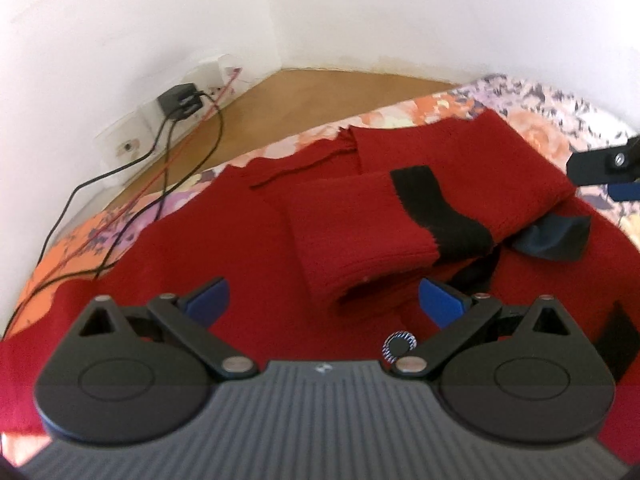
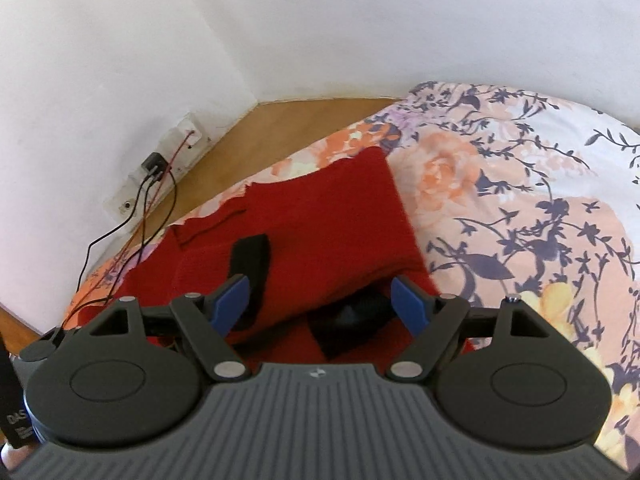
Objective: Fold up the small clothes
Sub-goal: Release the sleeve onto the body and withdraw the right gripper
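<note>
Both claws wide apart, nothing held. My left claw (image 1: 324, 304) hovers low over the red knit sweater (image 1: 200, 248), which lies spread on the floral bedspread (image 1: 532, 128), on the bed. My right claw (image 2: 320, 302) hangs over the same garment near its right edge; bare bedspread starts just right of its right finger.

Key relation: the folded-in sleeve (image 1: 352, 236) lies straight ahead of the left claw, between its fingers' line of sight. Its near end, a rolled fold edge, sits just ahead of the fingertips and slightly right of centre. The sleeve's long axis runs from that near fold away and to the right, ending at the black cuff band (image 1: 440, 212), so the cuff points away-right toward my right claw, whose tip shows at the far right of the left wrist view. Left claw looks nearer to the sleeve's fold; right claw is nearer to the cuff and to the dark label or lining patch (image 2: 348, 328), which sits right between its fingers.

Sweater body: long axis runs roughly left to right across both views, neckline side away from me, toward the wooden floor (image 1: 320, 92) and wall cables (image 1: 160, 152).

Judgement: sleeves look tucked in, body fold not yet done. Next grab likely needs both claws on the near hem or side edge. Knit is thick and floppy; the sleeve may slide out.
</note>
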Action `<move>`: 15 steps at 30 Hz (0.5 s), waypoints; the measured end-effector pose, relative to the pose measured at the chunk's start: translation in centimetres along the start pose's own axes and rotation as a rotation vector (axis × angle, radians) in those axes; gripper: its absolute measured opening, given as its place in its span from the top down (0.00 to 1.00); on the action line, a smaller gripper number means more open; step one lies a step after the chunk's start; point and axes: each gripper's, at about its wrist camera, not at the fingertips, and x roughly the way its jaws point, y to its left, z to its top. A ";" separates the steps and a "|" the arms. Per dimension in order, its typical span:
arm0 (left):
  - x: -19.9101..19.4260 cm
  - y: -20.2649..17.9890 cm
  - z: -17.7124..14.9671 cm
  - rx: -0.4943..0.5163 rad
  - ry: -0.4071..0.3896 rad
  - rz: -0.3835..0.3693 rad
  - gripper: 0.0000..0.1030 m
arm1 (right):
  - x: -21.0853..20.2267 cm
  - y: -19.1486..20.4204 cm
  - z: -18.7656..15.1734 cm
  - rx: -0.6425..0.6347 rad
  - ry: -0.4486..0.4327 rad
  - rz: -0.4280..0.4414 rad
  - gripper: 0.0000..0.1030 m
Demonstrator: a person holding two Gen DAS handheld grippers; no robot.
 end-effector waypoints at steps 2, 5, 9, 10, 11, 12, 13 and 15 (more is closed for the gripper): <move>0.7 -0.9 0.2 0.035 -0.002 0.006 0.00 | 0.3 -0.7 0.2 0.002 0.002 -0.003 0.19; 1.4 -2.1 0.4 0.084 -0.008 0.014 0.01 | 0.7 -1.7 0.4 0.011 0.010 -0.005 0.19; 2.5 -3.5 1.0 0.109 0.002 0.005 0.09 | 1.3 -2.7 0.6 0.025 0.021 -0.008 0.19; 2.7 -3.7 1.2 0.105 0.007 -0.003 0.11 | 1.4 -3.0 0.7 0.028 0.023 -0.008 0.19; 2.8 -3.9 1.3 0.098 0.006 -0.005 0.11 | 1.5 -3.2 0.7 0.031 0.024 -0.008 0.19; 2.9 -4.1 1.3 0.095 -0.003 0.000 0.12 | 1.6 -3.4 0.8 0.033 0.026 -0.008 0.19; 2.8 -4.2 1.4 0.097 -0.017 0.003 0.15 | 1.6 -3.6 0.8 0.035 0.028 -0.007 0.19; 2.7 -4.4 1.5 0.108 -0.045 -0.007 0.41 | 1.8 -3.8 0.8 0.032 0.029 -0.004 0.19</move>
